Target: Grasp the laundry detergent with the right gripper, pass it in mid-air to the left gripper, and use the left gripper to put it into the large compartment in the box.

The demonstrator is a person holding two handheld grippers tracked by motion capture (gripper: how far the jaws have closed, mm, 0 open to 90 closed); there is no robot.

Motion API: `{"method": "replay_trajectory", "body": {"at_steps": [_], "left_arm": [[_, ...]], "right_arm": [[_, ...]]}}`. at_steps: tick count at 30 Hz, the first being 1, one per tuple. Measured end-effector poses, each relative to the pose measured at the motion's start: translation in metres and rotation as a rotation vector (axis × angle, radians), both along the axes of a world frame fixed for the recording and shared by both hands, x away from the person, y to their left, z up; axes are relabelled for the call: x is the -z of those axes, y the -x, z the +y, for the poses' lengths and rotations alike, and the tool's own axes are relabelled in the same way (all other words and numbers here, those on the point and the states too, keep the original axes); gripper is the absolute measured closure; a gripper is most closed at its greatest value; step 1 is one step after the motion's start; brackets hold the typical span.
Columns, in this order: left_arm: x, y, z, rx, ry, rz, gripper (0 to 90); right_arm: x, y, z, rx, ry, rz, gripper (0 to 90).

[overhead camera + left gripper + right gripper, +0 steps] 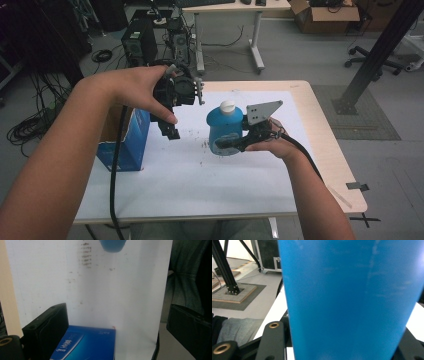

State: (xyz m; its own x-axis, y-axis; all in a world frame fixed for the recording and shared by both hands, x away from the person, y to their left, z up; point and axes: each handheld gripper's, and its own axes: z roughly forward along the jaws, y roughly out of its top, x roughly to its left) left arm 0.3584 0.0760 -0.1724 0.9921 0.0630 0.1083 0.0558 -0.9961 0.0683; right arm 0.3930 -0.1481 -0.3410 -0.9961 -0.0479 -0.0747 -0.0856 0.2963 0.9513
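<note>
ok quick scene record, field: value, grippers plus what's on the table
left gripper: open, raised over the table, holding nothing
right gripper: shut on blue bottle
blue bottle: upright, white cap on
blue carton: at the table's left edge, top open
white sheet: covers most of the tabletop, faintly stained

A pale wooden desk (327, 145) carries a large white sheet (200, 185) that covers most of its top and leaves bare wood along the 3 o'clock edge. A blue cardboard box (127, 140), open at the top, stands at the sheet's 9 o'clock edge. Small dark specks (204, 146) mark the sheet near its middle.
</note>
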Motion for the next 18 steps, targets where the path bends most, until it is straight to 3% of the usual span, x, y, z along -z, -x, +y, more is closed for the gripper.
{"method": "replay_trajectory", "body": {"at_steps": [18], "left_arm": [[0.002, 0.001, -0.008, 0.006, -0.016, 0.008, 4.5]], "right_arm": [[0.008, -0.002, 0.027, -0.028, 0.012, -0.007, 45.6]]}}
